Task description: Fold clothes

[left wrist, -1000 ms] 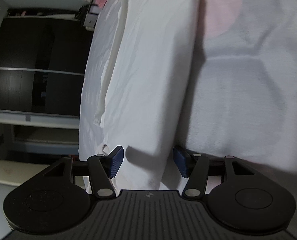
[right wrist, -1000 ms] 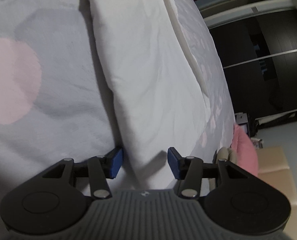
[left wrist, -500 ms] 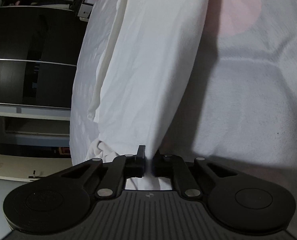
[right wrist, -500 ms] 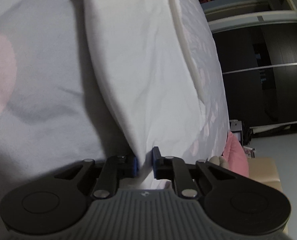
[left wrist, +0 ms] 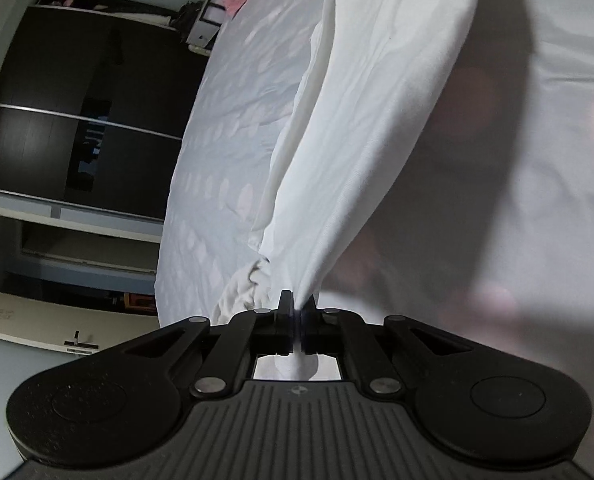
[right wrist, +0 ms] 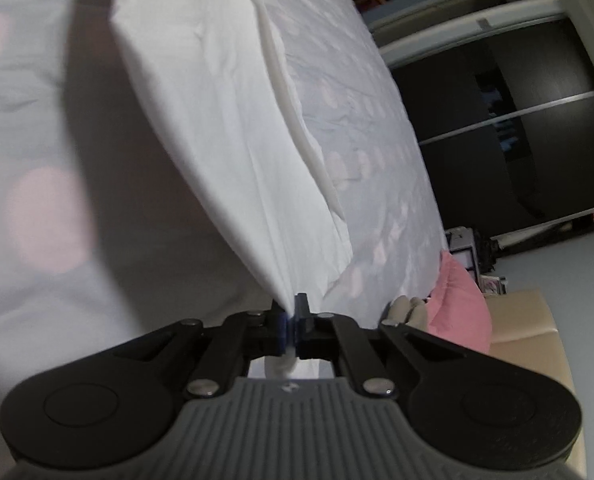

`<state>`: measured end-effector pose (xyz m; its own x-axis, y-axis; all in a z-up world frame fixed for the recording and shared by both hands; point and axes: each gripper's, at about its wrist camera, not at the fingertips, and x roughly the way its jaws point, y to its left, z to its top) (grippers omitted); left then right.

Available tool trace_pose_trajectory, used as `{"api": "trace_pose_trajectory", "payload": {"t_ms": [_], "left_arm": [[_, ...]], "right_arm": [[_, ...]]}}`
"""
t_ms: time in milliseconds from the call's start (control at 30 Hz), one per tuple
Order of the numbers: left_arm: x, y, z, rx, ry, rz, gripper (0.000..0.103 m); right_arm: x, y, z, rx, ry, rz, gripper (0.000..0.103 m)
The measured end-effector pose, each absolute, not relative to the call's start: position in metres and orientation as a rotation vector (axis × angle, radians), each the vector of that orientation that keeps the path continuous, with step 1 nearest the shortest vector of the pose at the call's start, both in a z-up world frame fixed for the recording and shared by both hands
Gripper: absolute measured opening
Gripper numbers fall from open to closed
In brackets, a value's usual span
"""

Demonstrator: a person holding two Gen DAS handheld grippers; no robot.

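Observation:
A white garment (left wrist: 369,128) is folded lengthwise on a bed and stretches away from both grippers. My left gripper (left wrist: 296,312) is shut on one corner of it, and the cloth rises off the bed towards the jaws. In the right wrist view the same white garment (right wrist: 225,120) is pinched at its other near corner by my right gripper (right wrist: 290,312), which is shut on it and holds it lifted. The garment casts a dark shadow on the bed below it.
The bedsheet (left wrist: 545,168) is pale grey with pink dots (right wrist: 51,220). A dark sliding wardrobe (left wrist: 69,112) stands beyond the bed edge. A pink cloth (right wrist: 461,300) and a beige box (right wrist: 525,332) lie past the bed's end.
Both grippers went from open around the garment's edge to shut on it, then lifted it off the bed, so the cloth now hangs taut and its shadow has widened.

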<state>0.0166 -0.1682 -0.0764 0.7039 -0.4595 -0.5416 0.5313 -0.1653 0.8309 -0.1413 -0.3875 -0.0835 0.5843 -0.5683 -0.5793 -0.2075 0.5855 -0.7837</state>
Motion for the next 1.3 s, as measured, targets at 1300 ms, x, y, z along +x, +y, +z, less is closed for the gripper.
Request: {"api": "trace_pose_trajectory", "payload": {"t_ms": [1300], "left_arm": [[-0.055, -0.11, -0.069, 1.33, 0.546, -1.312, 0.03]], "right_arm": [[-0.234, -0.261, -0.095, -0.751, 1.098, 0.246, 0.03]]}}
